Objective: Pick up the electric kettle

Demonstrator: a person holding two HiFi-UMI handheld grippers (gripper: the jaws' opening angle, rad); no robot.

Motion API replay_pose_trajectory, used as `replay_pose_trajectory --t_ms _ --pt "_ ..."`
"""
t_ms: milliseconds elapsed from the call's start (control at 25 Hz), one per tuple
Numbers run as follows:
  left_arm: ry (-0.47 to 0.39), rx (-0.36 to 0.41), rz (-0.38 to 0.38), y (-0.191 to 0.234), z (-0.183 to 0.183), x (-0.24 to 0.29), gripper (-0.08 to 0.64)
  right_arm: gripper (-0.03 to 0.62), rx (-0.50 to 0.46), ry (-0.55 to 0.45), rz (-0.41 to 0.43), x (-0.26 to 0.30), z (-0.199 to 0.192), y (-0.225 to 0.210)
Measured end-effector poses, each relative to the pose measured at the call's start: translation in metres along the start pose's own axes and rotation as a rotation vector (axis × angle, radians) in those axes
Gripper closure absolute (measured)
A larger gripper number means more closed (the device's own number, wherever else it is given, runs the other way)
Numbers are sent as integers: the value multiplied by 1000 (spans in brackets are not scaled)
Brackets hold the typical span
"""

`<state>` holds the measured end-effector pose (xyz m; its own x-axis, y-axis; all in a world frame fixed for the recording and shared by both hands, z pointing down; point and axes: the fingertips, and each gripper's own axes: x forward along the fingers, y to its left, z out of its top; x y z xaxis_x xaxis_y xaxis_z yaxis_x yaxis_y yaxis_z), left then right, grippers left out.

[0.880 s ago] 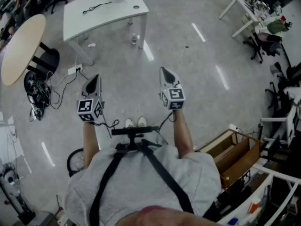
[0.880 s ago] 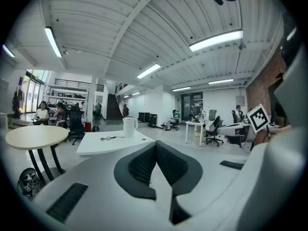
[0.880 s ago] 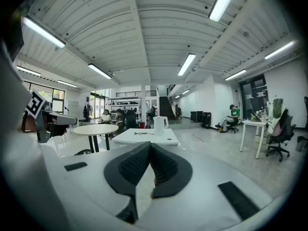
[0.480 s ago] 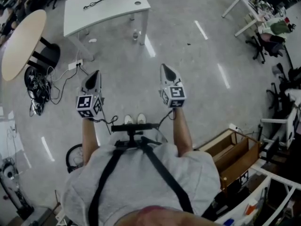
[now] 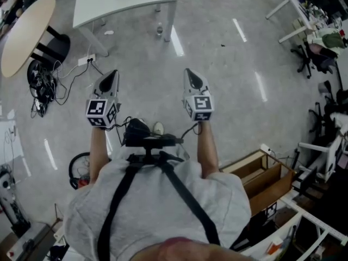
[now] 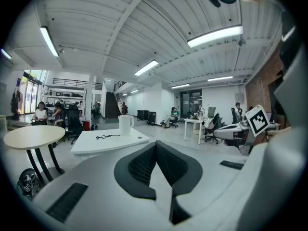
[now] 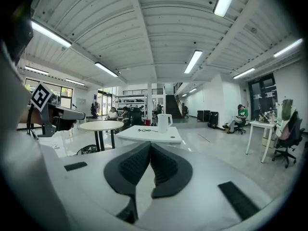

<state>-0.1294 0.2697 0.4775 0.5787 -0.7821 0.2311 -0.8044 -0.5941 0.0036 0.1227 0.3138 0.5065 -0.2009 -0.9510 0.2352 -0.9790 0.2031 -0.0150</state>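
Head view: the person stands on the grey floor (image 5: pixel 228 69) and holds the left gripper (image 5: pixel 112 74) and the right gripper (image 5: pixel 190 72) forward, side by side, well apart from the white table (image 5: pixel 125 7) ahead.

Left gripper view: its jaws are pressed together with nothing between them. The electric kettle (image 6: pixel 125 125) stands upright at the far end of that table, near a thin dark thing, probably a cable (image 6: pixel 107 136).

Right gripper view: here also the jaws are closed and empty. The electric kettle stands on the table, far ahead.
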Motion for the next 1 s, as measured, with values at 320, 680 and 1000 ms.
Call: replay_pose_trajectory --t_ms 320,680,1000 --pt "8 3 6 16 0 22 555 580 5 3 7 29 2 -7" --pt "-3 -5 -17 59 10 79 555 580 36 -4 -11 90 21 -14" --pt "-21 14 -48 116 29 132 555 580 39 1 -18 163 38 -17"
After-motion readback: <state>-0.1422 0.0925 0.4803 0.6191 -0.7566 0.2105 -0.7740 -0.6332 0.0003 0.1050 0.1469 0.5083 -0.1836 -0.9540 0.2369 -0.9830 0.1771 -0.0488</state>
